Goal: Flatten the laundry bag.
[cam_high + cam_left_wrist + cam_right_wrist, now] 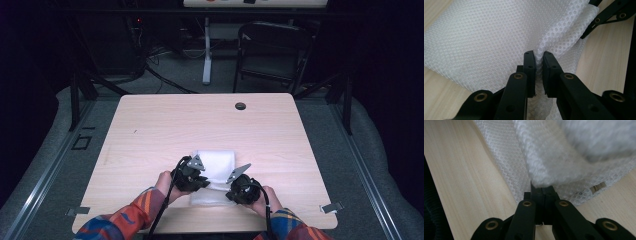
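On the table (150,125), a white mesh cloth (215,162) is laid near the person's edge, folded into a rough rectangle whose long axis runs away from the person, from the near edge toward the middle of the table.

At the left, the left gripper (192,176) is held at the cloth's left side, about midway along it. In the left gripper view its jaws are seen nearly together and clamped on a pinch of the mesh (499,37), which is gathered into a ridge rising out of the pads; the broad sheet is spread ahead and to the left of the jaws in that view.

At the right, the right gripper (241,187) is set at the cloth's near right corner, a little closer to the person than the left one. In the right gripper view its jaws are closed together on the cloth (564,152), and a lifted layer is draped, blurred, just above the pads, with a lower layer and a small tag (598,187) lying flat on the wood.

The two grips are thus placed along the near portion, on opposite sides, with most of the cloth lying beyond both pairs of jaws. A fold is judged to be in hand: the held part would have to be carried forward along the long axis, away from the person, with both hands kept level so the layer is not skewed.
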Demonstrator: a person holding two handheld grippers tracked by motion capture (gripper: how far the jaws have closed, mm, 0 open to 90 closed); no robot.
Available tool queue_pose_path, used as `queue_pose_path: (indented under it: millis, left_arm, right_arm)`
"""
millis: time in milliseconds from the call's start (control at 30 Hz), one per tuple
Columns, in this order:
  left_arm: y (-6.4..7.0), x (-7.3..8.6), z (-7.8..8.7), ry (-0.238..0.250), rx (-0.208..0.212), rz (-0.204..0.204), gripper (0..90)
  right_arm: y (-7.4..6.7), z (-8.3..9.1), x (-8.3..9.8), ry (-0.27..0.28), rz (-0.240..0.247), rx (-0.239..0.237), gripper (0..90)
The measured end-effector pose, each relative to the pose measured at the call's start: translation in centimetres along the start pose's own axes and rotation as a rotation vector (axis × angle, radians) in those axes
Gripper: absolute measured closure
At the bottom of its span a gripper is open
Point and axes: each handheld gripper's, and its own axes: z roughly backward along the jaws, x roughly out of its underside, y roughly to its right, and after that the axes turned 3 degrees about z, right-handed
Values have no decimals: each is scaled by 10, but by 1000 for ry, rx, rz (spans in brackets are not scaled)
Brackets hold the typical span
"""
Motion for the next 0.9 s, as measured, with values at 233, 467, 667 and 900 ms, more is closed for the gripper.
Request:
queue_pose_path:
  millis: [233, 467, 667, 900]
  left_arm:
    - [-8, -4, 7, 24, -13, 20, 822]
    - [-17, -8, 13, 42, -29, 37, 823]
    - [-21, -14, 13, 48, -37, 36, 823]
    - [-26, -20, 15, 56, -53, 31, 822]
  right_arm:
    - [-2, 0, -1, -7, 37, 9, 900]
    - [-2, 0, -1, -7, 43, 11, 900]
    - [-2, 0, -1, -9, 50, 9, 900]
    - [-1, -1, 0, -2, 40, 6, 900]
